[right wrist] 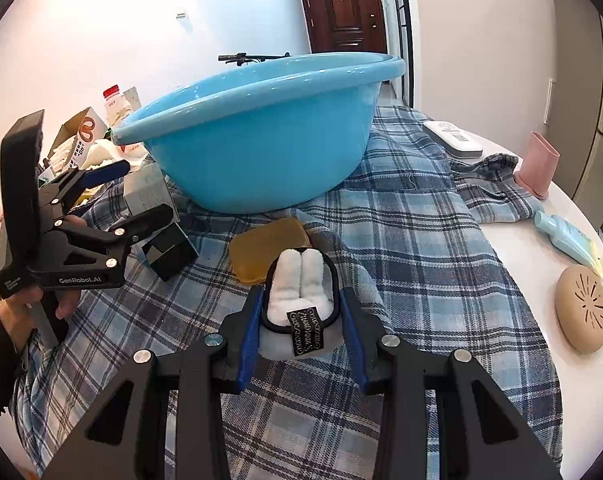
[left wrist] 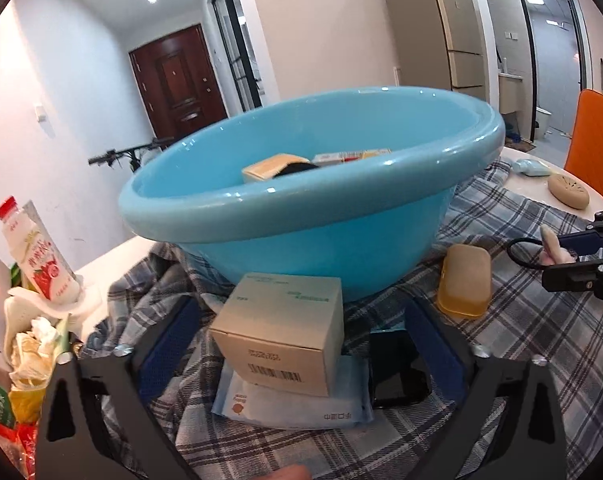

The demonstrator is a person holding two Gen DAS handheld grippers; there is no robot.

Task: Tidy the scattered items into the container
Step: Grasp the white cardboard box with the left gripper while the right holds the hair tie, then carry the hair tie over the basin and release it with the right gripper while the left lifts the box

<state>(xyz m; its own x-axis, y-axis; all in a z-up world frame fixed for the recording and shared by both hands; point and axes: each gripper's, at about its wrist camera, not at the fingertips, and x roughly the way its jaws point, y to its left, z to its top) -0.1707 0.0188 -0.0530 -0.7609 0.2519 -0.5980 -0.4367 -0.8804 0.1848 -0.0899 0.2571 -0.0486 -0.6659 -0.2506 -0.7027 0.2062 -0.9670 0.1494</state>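
A blue plastic basin [left wrist: 301, 216] stands on a plaid cloth and holds several small boxes [left wrist: 341, 158]. My left gripper [left wrist: 297, 316] is open around a beige cardboard box [left wrist: 285, 332] that rests on a blue mask packet [left wrist: 297, 408] beside a black glossy box [left wrist: 397, 372]. My right gripper [right wrist: 301, 300] is shut on a white plush hair tie with a black band and label [right wrist: 299, 292], held above the cloth. An amber soap box [right wrist: 267, 250] lies just beyond it, near the basin [right wrist: 261, 160]. The left gripper also shows in the right wrist view [right wrist: 137, 196].
Snack packs, a milk bottle [left wrist: 33, 256] and tissues crowd the left table edge. A beige round case [right wrist: 583, 314], a light blue tube [right wrist: 569, 240], a pink cup [right wrist: 537, 164] and a white device [right wrist: 453, 138] lie on the right. An orange chair [left wrist: 597, 144] stands beyond.
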